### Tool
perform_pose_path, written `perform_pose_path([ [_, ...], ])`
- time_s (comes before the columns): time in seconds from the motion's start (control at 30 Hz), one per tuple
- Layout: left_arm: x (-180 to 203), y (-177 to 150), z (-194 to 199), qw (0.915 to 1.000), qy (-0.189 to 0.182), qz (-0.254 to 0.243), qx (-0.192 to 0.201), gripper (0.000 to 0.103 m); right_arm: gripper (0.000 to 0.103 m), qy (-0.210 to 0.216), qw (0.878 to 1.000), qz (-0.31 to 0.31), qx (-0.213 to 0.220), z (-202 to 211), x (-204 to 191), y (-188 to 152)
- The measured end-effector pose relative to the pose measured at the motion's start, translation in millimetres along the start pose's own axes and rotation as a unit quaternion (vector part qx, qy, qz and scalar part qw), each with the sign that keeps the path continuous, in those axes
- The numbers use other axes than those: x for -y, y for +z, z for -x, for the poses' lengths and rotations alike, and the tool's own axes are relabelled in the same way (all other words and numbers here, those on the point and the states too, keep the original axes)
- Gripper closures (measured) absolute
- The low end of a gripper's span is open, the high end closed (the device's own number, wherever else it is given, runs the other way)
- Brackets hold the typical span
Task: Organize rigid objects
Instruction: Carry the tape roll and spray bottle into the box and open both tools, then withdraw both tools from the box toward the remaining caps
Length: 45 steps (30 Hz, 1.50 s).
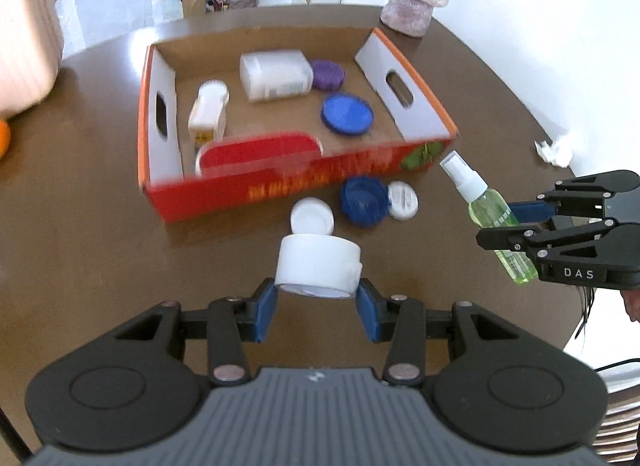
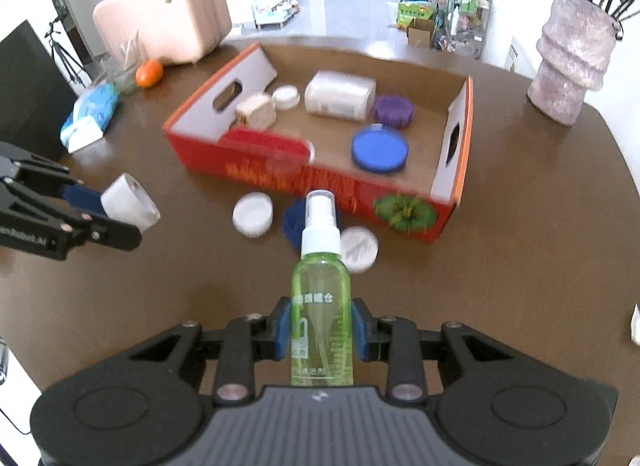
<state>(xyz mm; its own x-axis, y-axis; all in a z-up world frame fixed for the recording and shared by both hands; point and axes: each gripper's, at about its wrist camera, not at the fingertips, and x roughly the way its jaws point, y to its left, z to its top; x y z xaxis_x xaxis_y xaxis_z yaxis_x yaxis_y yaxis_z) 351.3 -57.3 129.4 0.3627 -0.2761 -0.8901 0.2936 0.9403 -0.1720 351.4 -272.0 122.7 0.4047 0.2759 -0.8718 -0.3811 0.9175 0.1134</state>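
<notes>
My left gripper [image 1: 318, 298] is shut on a white jar [image 1: 319, 262] and holds it above the table, in front of the red cardboard box [image 1: 296, 185]. My right gripper [image 2: 322, 328] is shut on a green spray bottle [image 2: 321, 306] with a white nozzle, also in front of the box [image 2: 400, 201]. The box holds a white container [image 1: 276, 74], a purple lid [image 1: 328, 74], a blue lid [image 1: 347, 113], a small white bottle [image 1: 208, 111] and a red lid [image 1: 260, 151]. On the table by the box lie a white lid [image 1: 312, 217], a blue cap [image 1: 364, 199] and a small white jar [image 1: 403, 199].
A pink vase [image 2: 572, 61] stands at the table's far right. An orange [image 2: 149, 73], a tissue pack [image 2: 90, 115] and a pink suitcase [image 2: 168, 13] are at the far left. A crumpled tissue [image 1: 554, 149] lies near the right table edge.
</notes>
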Motion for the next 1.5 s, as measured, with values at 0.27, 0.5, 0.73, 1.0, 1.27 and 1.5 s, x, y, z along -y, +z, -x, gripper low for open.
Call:
perform_pose_path([
  [0.27, -24, 88, -42, 0.9995, 0.019, 0.018, -0.018, 0.059, 0.073, -0.009, 0.998, -0.056, 0.009, -33, 53, 91],
  [0.5, -45, 143, -108, 0.9977, 0.020, 0.039, -0.051, 0.059, 0.073, -0.037, 0.995, -0.085, -0.024, -98, 88, 140],
  [0.73, -51, 155, -153, 0.9957, 0.029, 0.037, -0.080, 0.059, 0.073, -0.078, 0.994, -0.059, -0.059, -145, 92, 141],
  [1.0, -56, 155, -162, 0.9954, 0.037, 0.047, -0.074, 0.051, 0.073, -0.076, 0.994, -0.056, -0.048, -148, 90, 142],
  [1.27, -51, 150, -131, 0.9961, 0.040, 0.046, -0.064, 0.045, 0.073, -0.053, 0.995, -0.073, -0.032, -123, 88, 141],
  [1.5, -48, 128, -85, 0.9969, 0.050, 0.051, -0.034, 0.040, 0.063, -0.034, 0.997, -0.071, -0.010, -78, 70, 119],
])
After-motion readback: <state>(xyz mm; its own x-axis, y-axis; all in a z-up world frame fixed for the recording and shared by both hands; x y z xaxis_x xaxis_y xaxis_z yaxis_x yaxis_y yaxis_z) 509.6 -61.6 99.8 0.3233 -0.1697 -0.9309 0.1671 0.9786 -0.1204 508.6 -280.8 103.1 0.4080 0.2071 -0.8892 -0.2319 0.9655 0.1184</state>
